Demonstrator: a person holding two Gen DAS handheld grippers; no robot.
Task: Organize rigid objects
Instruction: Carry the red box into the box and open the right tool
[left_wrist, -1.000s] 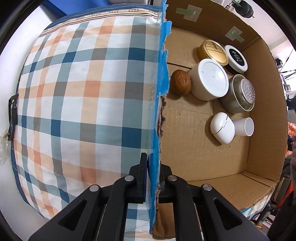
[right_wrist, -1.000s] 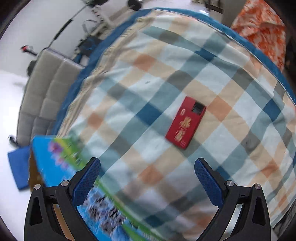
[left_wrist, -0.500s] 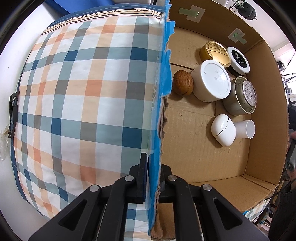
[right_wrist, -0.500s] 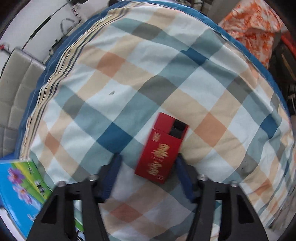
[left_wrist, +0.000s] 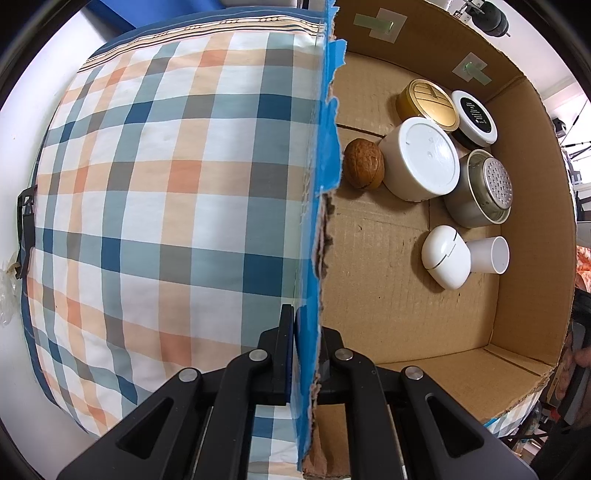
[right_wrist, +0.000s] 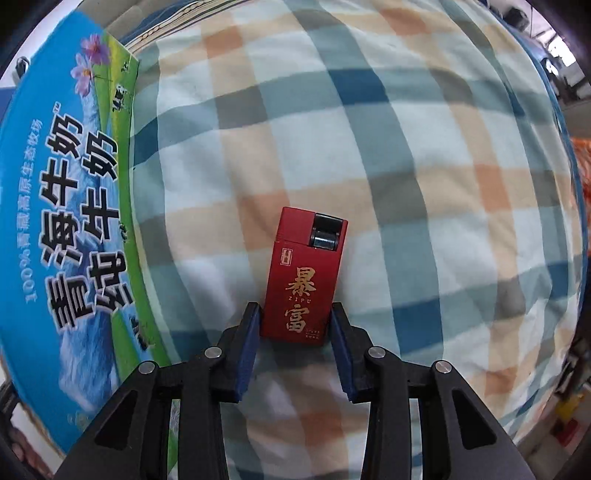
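Observation:
A red lighter with gold characters lies on the plaid bedspread. My right gripper is closed around its near end, a blue pad on each side. My left gripper is shut on the left wall of a cardboard box. Inside the box are a walnut, a white lidded jar, a gold tin, a black-topped jar, a metal strainer cup, a white earbud case and a small white cup.
The box's blue and green printed outer side stands left of the lighter in the right wrist view. The plaid bedspread lies left of the box wall. An orange patterned cloth shows at the far right edge.
My right gripper moved down to the red lighter and its fingers closed from wide open onto the lighter's sides. My left gripper kept its hold on the box wall.

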